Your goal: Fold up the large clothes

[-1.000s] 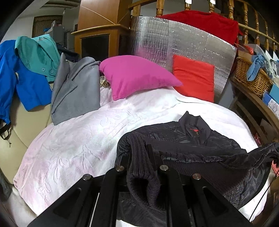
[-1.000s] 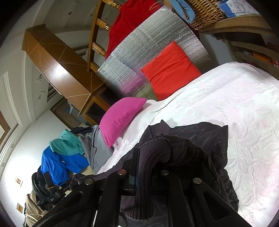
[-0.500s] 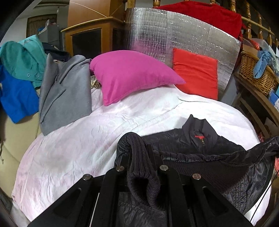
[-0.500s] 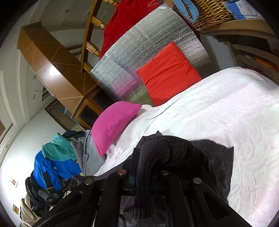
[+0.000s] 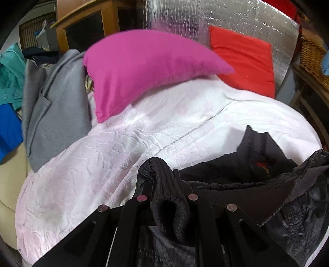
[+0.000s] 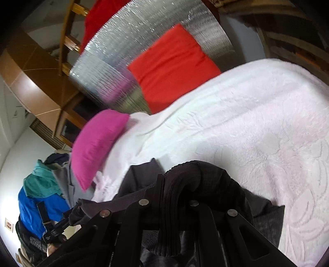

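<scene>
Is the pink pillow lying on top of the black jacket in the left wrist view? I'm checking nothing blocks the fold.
No, the pink pillow lies farther up the white blanket, apart from the black jacket.

This is a lived-in room of a home, used as a bedroom or sitting room: a bed or couch under a pale pink embossed blanket [image 5: 156,131] carries a magenta pillow [image 5: 144,67] and a red cushion [image 5: 244,59] propped against a silver foil-faced panel [image 5: 185,16]. A wooden cabinet [image 5: 82,26] and a wicker basket [image 5: 312,55] stand behind it. Everyday clothes lie heaped at one side, among them a grey coat [image 5: 55,102], a teal garment [image 6: 41,180] and a blue jacket [image 6: 33,209].
</scene>
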Tool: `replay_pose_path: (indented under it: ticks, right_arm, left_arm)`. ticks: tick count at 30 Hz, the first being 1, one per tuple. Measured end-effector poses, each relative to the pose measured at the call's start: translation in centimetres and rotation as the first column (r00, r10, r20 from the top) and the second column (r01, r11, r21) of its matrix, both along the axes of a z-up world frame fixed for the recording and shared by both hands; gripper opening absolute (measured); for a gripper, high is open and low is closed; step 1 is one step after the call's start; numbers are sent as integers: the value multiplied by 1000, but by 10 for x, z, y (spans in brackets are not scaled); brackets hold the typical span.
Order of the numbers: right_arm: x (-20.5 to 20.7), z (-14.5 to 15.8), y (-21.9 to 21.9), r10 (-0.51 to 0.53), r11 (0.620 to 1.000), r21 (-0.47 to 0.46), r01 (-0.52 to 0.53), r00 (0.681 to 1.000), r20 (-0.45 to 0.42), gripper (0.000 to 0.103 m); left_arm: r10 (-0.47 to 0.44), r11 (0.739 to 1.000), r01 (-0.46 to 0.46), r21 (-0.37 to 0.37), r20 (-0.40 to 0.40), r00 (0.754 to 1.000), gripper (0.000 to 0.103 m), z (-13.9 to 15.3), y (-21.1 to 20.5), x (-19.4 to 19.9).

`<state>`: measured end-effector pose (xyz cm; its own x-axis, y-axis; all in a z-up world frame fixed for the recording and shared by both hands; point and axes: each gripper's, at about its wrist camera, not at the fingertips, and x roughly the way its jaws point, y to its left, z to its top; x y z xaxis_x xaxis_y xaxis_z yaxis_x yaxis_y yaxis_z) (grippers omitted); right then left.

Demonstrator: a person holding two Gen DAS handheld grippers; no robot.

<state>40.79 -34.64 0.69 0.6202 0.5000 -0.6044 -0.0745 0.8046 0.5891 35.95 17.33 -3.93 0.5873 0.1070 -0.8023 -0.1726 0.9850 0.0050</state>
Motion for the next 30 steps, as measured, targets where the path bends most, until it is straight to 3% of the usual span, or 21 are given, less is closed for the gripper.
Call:
replay_pose_path:
  ticks: [8, 12, 14, 15, 16, 17, 18, 19, 22, 24, 27, 30]
  right_arm:
    - [31, -45, -2, -22, 1000, 2, 22, 993, -120, 8]
    - [35, -55, -6, -24, 999, 32, 29, 987, -159, 11]
    - [34, -54, -8, -28, 998, 57, 38, 986, -166, 14]
    - [34, -52, -8, -25, 997, 67, 37, 986, -166, 17]
    - [32, -49, -8, -17, 996, 78, 30, 987, -159, 28]
    - [31, -46, -8, -11, 996, 91, 25, 989, -149, 55]
    - [28, -41, -9, -10, 994, 108, 24, 991, -132, 71]
    - [24, -33, -10, -22, 993, 111, 34, 994, -106, 86]
    - [17, -15, -15, -29, 993, 112, 36, 998, -61, 86]
    - [12, -5, -17, -20, 996, 86, 23, 999, -35, 86]
    - [8, 1, -17, 22, 999, -43, -23, 1000, -21, 86]
    - [11, -12, -15, 65, 980, -183, -77, 995, -69, 86]
  left_arm:
    - [1, 1000, -1, 6, -85, 996, 14, -30, -1, 35]
    - [19, 997, -25, -78, -77, 997, 17, -30, 9, 38]
    - [10, 989, -21, -145, -71, 997, 25, -26, 14, 36]
    - [5, 984, -16, -177, -63, 998, 33, -23, 16, 35]
    - [3, 974, -13, -224, -46, 999, 49, -18, 21, 33]
    - [11, 969, -17, -248, -28, 1000, 60, -12, 24, 30]
    - [33, 961, -30, -275, 7, 999, 78, -4, 29, 25]
    - [53, 954, -38, -298, 43, 998, 81, 3, 34, 19]
    - [105, 937, -56, -344, 125, 987, 82, 23, 50, 6]
    - [92, 947, -47, -319, 126, 988, 82, 24, 53, 4]
    - [16, 969, 5, -246, 80, 997, 82, 8, 50, 6]
    - [-60, 980, 62, -190, 19, 998, 82, -16, 41, 12]
